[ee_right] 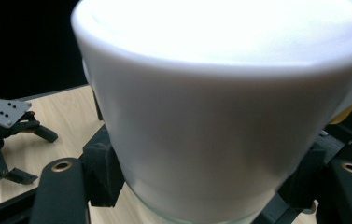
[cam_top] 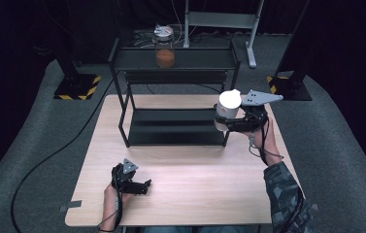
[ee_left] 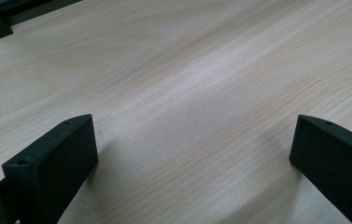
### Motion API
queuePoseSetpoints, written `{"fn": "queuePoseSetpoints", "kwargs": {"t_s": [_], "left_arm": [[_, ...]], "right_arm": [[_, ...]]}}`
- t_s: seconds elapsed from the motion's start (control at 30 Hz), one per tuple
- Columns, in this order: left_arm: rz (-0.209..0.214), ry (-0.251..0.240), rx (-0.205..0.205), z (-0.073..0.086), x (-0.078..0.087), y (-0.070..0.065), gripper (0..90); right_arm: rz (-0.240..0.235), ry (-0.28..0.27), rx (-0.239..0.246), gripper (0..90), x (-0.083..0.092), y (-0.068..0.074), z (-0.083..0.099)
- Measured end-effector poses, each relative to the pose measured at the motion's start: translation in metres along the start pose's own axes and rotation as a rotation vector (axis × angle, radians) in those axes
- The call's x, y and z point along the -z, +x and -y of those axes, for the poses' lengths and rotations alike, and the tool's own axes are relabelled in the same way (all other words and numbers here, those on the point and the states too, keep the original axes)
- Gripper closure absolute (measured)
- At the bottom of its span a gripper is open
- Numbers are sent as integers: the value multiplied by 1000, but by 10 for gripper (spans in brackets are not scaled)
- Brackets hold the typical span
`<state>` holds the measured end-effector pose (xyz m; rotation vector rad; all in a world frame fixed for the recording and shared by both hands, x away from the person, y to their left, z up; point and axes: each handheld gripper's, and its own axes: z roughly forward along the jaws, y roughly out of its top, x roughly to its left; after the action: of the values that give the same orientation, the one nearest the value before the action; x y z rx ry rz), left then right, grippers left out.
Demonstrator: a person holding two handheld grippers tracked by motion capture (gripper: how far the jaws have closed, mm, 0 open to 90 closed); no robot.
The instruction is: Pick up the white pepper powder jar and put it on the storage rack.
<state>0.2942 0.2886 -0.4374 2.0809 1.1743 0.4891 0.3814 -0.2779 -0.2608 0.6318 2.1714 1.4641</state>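
Left gripper (cam_top: 133, 182) low over bare table (cam_top: 195, 194), jaws wide apart, nothing between. Shelf rack (cam_top: 171, 127) mid-table; glass jar (cam_top: 164, 46) with orange-brown contents on top tier. Right gripper (cam_top: 236, 120) by rack's right front post, clamped on white jar (cam_top: 228, 110), held off the table, upright or close to it. Jaws pinch lower body just under white lid (ee_right: 220, 93). Smooth rigid wall, looks glass at base: likely slippery, breakable, moderate weight. Best kept gripped on body below lid, firm squeeze, no tilt.
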Motion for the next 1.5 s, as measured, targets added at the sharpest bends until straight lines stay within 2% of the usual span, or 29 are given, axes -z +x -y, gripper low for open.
{"fn": "queuePoseSetpoints", "kwargs": {"t_s": [0.7, 1.5], "left_arm": [[0, 0, 0, 0, 0, 0, 2], [1, 0, 2, 0, 0, 0, 2]], "right_arm": [[-4, -14, 18, 301, 8, -22, -42], [4, -25, 45, 301, 7, -39, -91]]}}
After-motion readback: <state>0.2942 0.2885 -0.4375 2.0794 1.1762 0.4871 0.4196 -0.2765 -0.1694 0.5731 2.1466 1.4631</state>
